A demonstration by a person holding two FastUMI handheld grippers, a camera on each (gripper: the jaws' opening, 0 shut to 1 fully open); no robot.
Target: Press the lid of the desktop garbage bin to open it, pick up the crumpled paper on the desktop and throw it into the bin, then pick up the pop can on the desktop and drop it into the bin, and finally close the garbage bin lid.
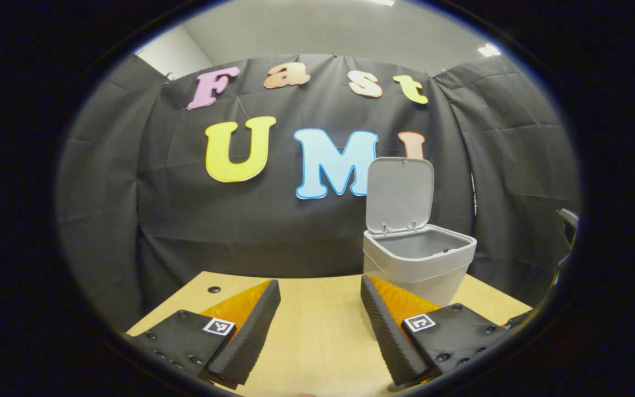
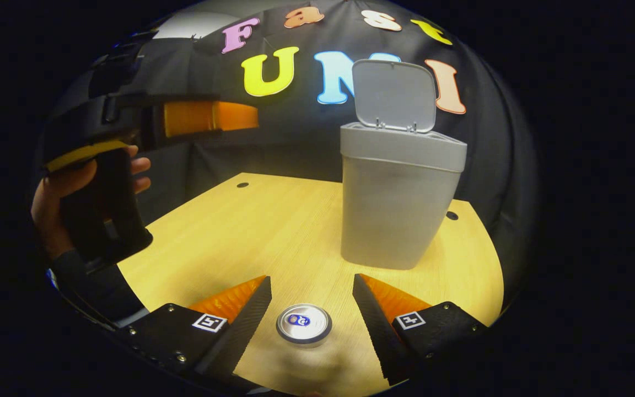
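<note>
The grey bin stands on the wooden table with its lid tipped up and back. The pop can stands upright near the table's front edge, its top towards me. My right gripper hovers open just above it, with a finger on each side and neither touching. In the left gripper view the bin is ahead to the right, its lid up and its inside in shadow. My left gripper is open with nothing between its fingers, above the table.
In the right gripper view a hand holds the left gripper high at the left, above the table's left side. Small round holes mark the tabletop's far corners. Black cloth closes the booth behind the bin.
</note>
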